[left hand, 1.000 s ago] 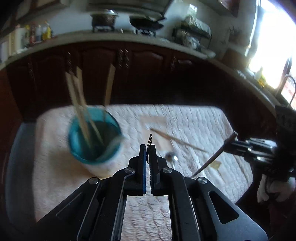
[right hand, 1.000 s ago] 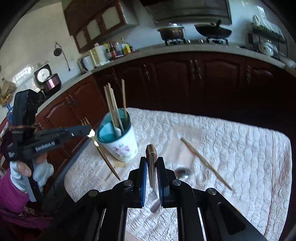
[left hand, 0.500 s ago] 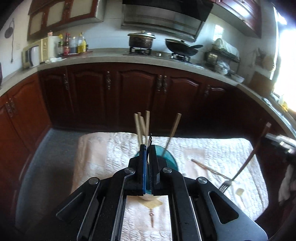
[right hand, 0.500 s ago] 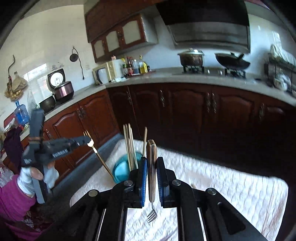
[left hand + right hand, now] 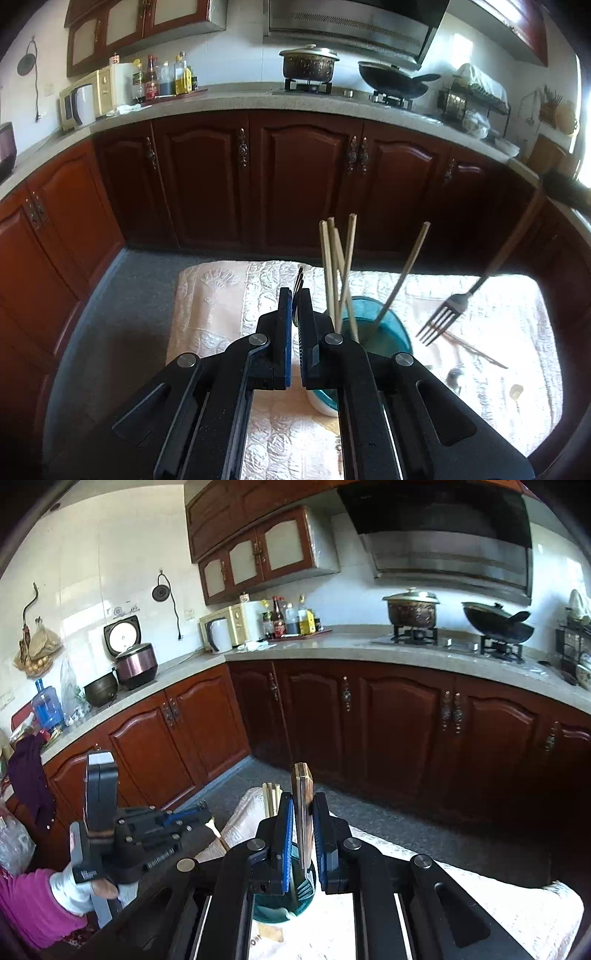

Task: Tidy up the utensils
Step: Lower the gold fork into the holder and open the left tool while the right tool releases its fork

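Note:
My left gripper [image 5: 294,295] is shut on a fork whose dark tines [image 5: 298,278] stick out past the fingertips. It also shows in the right wrist view [image 5: 199,810], left of the cup. My right gripper [image 5: 303,805] is shut on a wooden-handled fork [image 5: 302,805], held tines down over the teal-lined white cup [image 5: 291,904]. In the left wrist view that fork [image 5: 448,314] hangs just right of the cup [image 5: 384,336], which holds several wooden chopsticks [image 5: 332,258]. A loose chopstick [image 5: 476,350] and a spoon [image 5: 452,374] lie on the quilted cloth.
The cream quilted cloth [image 5: 214,306] covers a low table. Grey floor [image 5: 122,325] lies to the left. Dark wood cabinets [image 5: 303,177] and a counter with a pot [image 5: 309,64], wok and microwave stand behind.
Both grippers have lifted and tilted up from the cloth. My right gripper has swung its fork tines down above the cup. The left has shifted left of the cup.

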`<state>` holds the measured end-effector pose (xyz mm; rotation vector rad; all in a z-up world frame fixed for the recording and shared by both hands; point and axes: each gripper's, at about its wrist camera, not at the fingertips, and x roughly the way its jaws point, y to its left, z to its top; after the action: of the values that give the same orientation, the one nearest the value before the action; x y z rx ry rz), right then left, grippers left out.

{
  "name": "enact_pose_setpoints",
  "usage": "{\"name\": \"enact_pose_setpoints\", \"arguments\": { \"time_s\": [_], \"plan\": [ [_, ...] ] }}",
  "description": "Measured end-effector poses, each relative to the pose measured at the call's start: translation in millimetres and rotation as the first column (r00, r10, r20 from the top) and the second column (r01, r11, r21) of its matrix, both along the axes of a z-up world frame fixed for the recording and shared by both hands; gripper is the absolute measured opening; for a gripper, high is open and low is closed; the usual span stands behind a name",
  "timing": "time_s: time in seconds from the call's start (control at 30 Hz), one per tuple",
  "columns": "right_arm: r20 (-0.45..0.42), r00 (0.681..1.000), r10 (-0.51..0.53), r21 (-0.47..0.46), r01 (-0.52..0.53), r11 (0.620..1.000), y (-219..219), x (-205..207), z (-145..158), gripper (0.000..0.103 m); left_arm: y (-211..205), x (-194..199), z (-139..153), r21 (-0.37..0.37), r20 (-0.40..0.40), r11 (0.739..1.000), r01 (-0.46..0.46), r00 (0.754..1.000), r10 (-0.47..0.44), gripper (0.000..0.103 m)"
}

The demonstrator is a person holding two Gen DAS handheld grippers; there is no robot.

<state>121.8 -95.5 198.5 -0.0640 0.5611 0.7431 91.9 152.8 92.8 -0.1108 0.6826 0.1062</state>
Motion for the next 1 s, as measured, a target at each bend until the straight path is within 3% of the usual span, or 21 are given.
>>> {"name": "enact_pose_setpoints", "arguments": {
  "time_s": [0.33, 0.7, 0.83, 1.0],
  "plan": [
    [-0.093, 0.995, 0.036, -0.027, -0.039, 0.999, 28.1, 28.9, -46.4, 0.006, -3.7, 19.9, -32.7, 0.007, -0.064, 1.000, 0.012, 0.998, -0.011, 0.002],
    [-0.182, 0.983, 0.031, 0.006, -0.030, 1.000, 14.1, 32.7, -73.9, 0.006, -7.6, 33.8, -53.4, -0.020, -0.110, 1.000, 0.014, 0.994, -0.016, 0.002],
    [-0.213, 0.977, 0.020, 0.017, -0.017, 1.000, 4.6, 24.5, -84.3, 0.010, -12.1, 38.5, -64.4, -0.013, -0.138, 1.000, 0.010, 0.990, -0.011, 0.002],
    [-0.264, 0.965, -0.008, 0.043, 0.020, 0.999, -13.5, 13.1, -100.6, 0.023, -14.7, 39.9, -71.7, -0.008, -0.163, 1.000, 0.012, 0.987, -0.013, 0.002]
  ]
}}
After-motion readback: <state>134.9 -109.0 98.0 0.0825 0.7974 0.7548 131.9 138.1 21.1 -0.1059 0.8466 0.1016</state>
